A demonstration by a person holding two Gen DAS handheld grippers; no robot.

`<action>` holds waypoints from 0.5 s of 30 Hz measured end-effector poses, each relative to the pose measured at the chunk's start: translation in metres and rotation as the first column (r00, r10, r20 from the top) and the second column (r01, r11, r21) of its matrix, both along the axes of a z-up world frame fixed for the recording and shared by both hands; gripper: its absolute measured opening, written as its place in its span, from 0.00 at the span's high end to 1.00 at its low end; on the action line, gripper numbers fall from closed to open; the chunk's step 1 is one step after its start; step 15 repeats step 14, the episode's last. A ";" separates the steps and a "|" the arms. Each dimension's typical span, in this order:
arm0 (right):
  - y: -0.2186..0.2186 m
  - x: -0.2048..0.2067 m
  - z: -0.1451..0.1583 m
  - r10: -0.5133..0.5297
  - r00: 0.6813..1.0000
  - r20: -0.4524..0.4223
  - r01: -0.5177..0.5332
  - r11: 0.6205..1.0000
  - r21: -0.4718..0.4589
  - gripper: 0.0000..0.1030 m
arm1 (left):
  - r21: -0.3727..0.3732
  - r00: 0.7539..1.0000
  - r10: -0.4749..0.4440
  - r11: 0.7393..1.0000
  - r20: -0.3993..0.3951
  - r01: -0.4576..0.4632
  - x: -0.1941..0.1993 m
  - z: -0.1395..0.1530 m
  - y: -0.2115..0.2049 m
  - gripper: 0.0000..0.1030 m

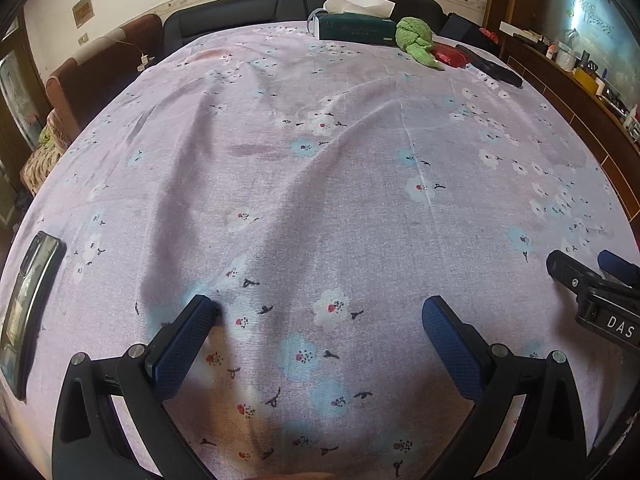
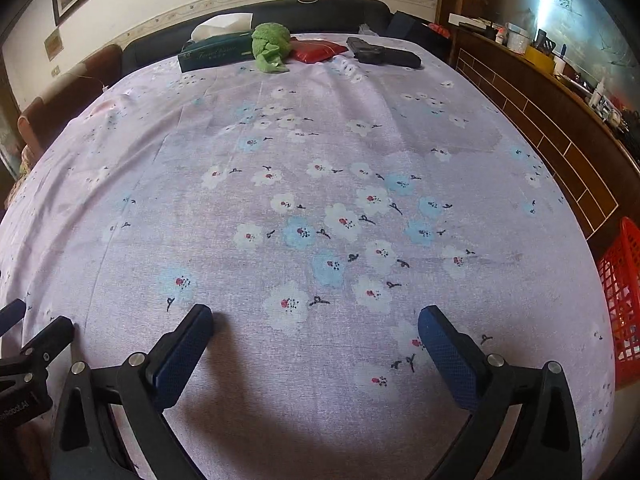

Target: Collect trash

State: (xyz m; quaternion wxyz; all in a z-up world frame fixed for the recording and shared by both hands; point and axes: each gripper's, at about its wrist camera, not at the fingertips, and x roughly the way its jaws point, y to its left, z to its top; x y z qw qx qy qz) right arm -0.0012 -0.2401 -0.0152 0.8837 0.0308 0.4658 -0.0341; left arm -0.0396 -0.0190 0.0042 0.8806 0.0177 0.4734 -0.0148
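Note:
My left gripper (image 1: 318, 310) is open and empty, low over the near part of a table with a pink flowered cloth (image 1: 320, 160). My right gripper (image 2: 316, 320) is open and empty too, beside it on the right; its tips show in the left wrist view (image 1: 592, 268). At the table's far edge lie a crumpled green cloth (image 2: 270, 46), a red packet (image 2: 316, 51), a black object (image 2: 382, 54) and a green tissue box (image 2: 216, 54). The green cloth (image 1: 416, 40) and the tissue box (image 1: 356, 28) also show in the left wrist view. A red plastic basket (image 2: 622, 300) stands off the table's right side.
A phone (image 1: 28, 308) lies at the table's left edge. A dark sofa (image 2: 256, 16) runs behind the table. A brown wooden counter (image 2: 560, 132) with bottles and jars stands along the right. A brown armchair (image 1: 100, 64) stands at the left.

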 end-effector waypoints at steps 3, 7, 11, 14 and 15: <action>0.000 0.000 0.000 0.000 1.000 0.000 0.000 1.000 0.000 0.00 | -0.001 1.000 -0.001 1.000 -0.001 0.001 0.004 -0.001 0.003 0.00; 0.000 0.000 0.000 0.000 1.000 0.000 0.000 1.000 0.000 0.00 | -0.001 1.000 -0.002 1.000 -0.002 0.002 0.005 -0.001 0.002 0.00; 0.000 0.000 0.000 0.000 1.000 0.000 0.000 1.000 0.000 0.00 | -0.003 1.000 -0.009 1.000 -0.004 0.009 0.012 -0.001 0.005 0.00; 0.000 0.000 0.000 0.000 1.000 0.000 0.000 1.000 0.000 0.00 | -0.003 1.000 -0.014 1.000 -0.004 0.014 0.021 -0.001 0.006 0.00; 0.000 0.000 0.000 0.000 1.000 0.000 0.000 1.000 0.000 0.00 | -0.003 1.000 -0.014 1.000 -0.004 0.014 0.021 -0.001 0.006 0.00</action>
